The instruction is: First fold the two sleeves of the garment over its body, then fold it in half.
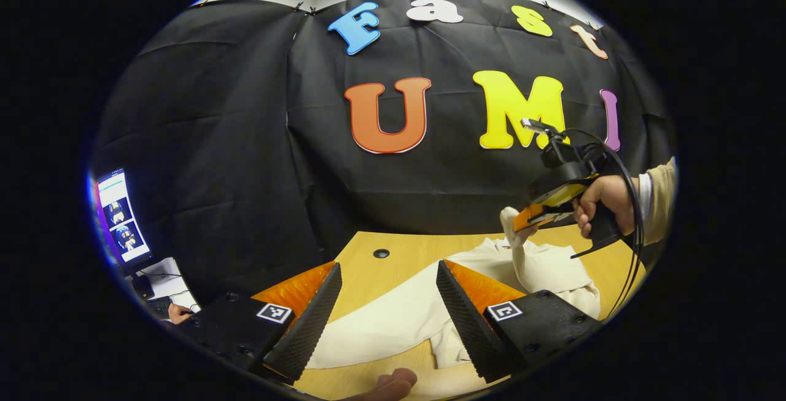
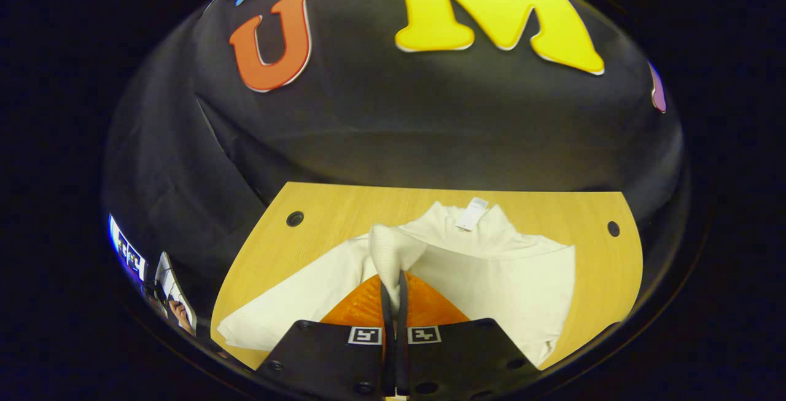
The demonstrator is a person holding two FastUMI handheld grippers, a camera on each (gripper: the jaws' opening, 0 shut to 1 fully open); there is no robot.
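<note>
Folding a sleeve looks to be the step in hand: my right gripper (image 2: 393,293) is clamped on the ribbed cuff (image 2: 385,247) of the cream long-sleeved cotton garment (image 2: 491,272), lifted above the light wooden table (image 2: 276,247); next, carry it toward 3 o'clock over the body; my left gripper (image 1: 388,303) hangs wide apart, holding nothing

**Cloth, wood and ridged finger pads**

The garment (image 2: 491,272) was soft, matt cream cloth, its cuff (image 2: 387,247) finely ribbed. The table (image 2: 344,204) was smooth pale wood with a low sheen. The left gripper (image 1: 390,303) had finely ridged, matt fingers (image 1: 463,315). The booth wall (image 1: 233,143) was creased, matt cloth.
</note>
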